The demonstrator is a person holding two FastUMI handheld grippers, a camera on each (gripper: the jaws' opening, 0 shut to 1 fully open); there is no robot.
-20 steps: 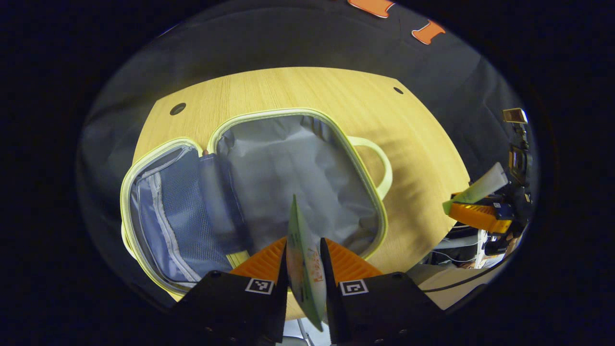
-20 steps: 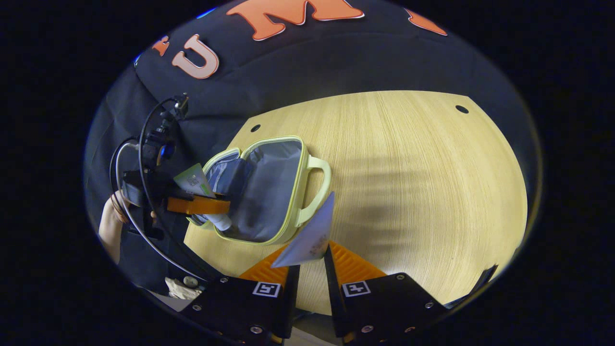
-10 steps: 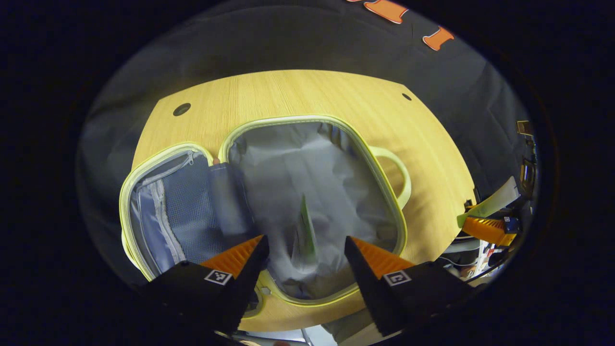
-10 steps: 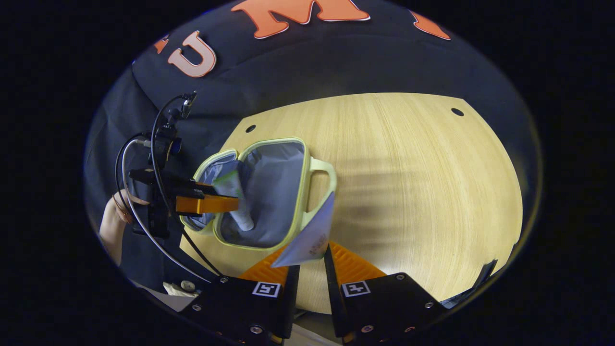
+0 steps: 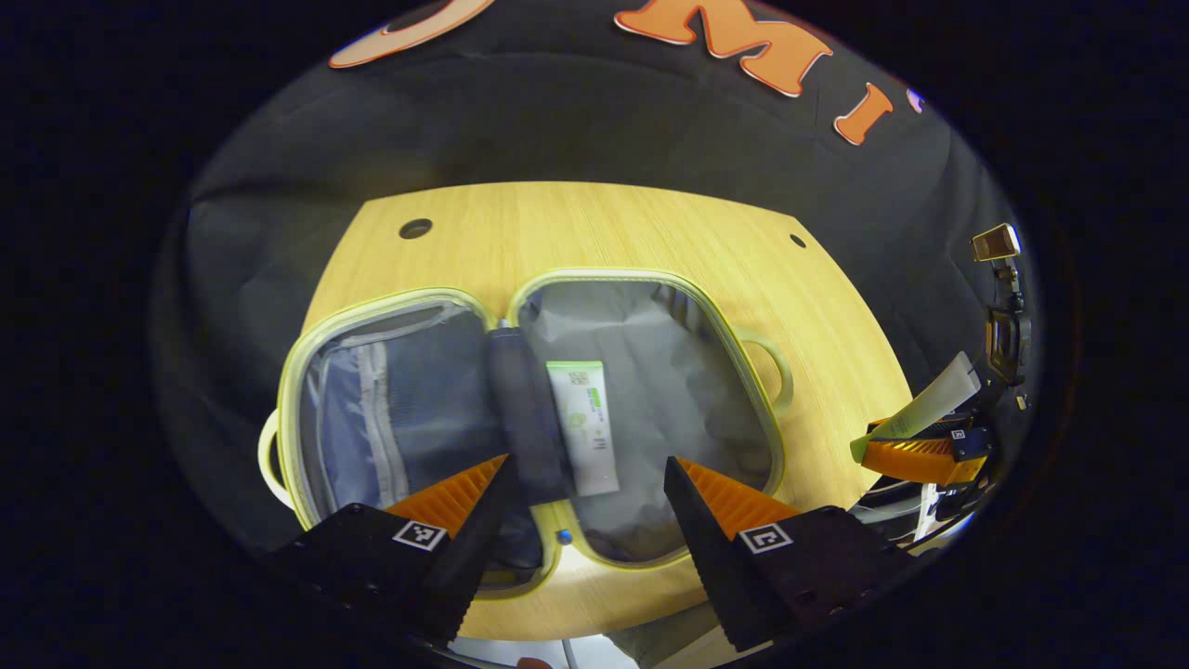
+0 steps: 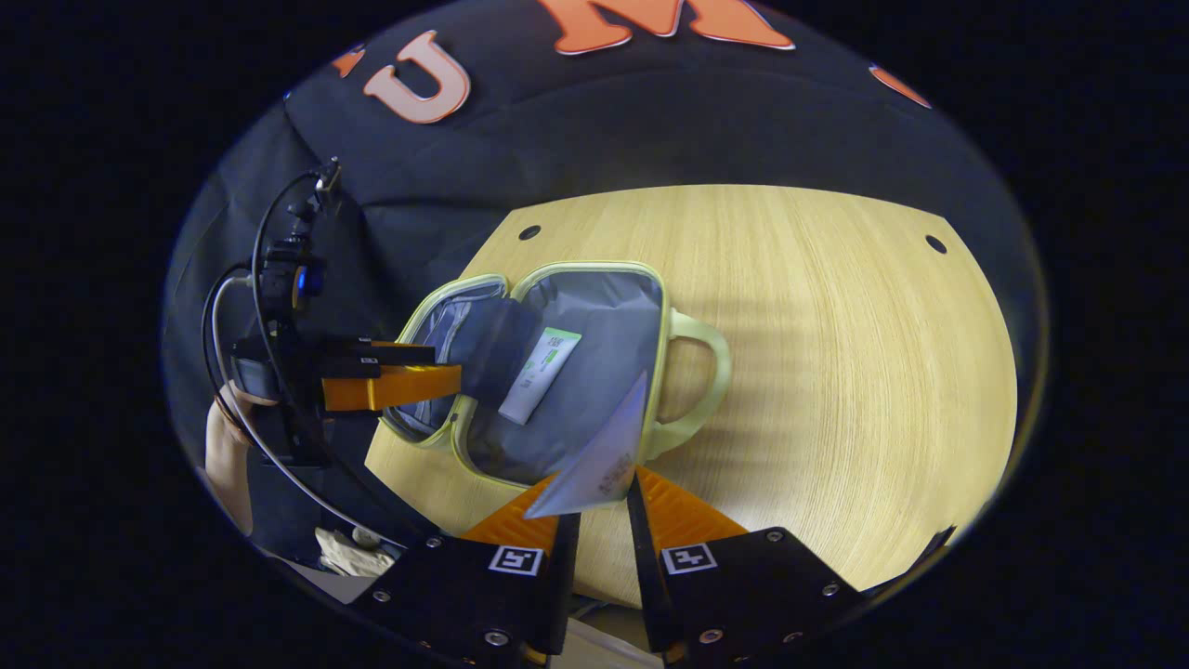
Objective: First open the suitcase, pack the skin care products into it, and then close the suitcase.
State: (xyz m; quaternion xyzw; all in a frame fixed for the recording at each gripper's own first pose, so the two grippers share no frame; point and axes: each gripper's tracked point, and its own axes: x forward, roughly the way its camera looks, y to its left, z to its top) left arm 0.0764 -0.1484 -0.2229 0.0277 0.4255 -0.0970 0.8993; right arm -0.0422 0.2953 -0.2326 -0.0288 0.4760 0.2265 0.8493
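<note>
The pale yellow-green suitcase (image 5: 641, 279) lies open on the wooden table, grey lining up; its lid half has a mesh pocket (image 5: 390, 409). A white tube with a green label (image 5: 583, 423) lies flat in the right half, near the hinge. My left gripper (image 5: 587, 483) hovers open just above the suitcase's near rim, nothing between its fingers. In the right gripper view the suitcase (image 6: 650, 279) holds that tube (image 6: 539, 372), and the left gripper (image 6: 390, 387) hangs over the lid half. My right gripper (image 6: 596, 488) is shut on a second tube (image 6: 599, 460), beside the suitcase's near corner.
The suitcase handle (image 6: 697, 381) sticks out toward bare table (image 6: 836, 325) on the right. Small holes (image 6: 935, 243) mark the table's far edge. A person's arm (image 6: 228, 455) and cables (image 6: 265, 279) sit left of the table. The right gripper (image 5: 915, 457) with its tube (image 5: 929, 404) is off the table's right edge.
My left gripper opened and let go of the tube, which dropped into the suitcase and now lies flat; the gripper drew back. The right gripper, still holding its tube, edged closer to the suitcase.
</note>
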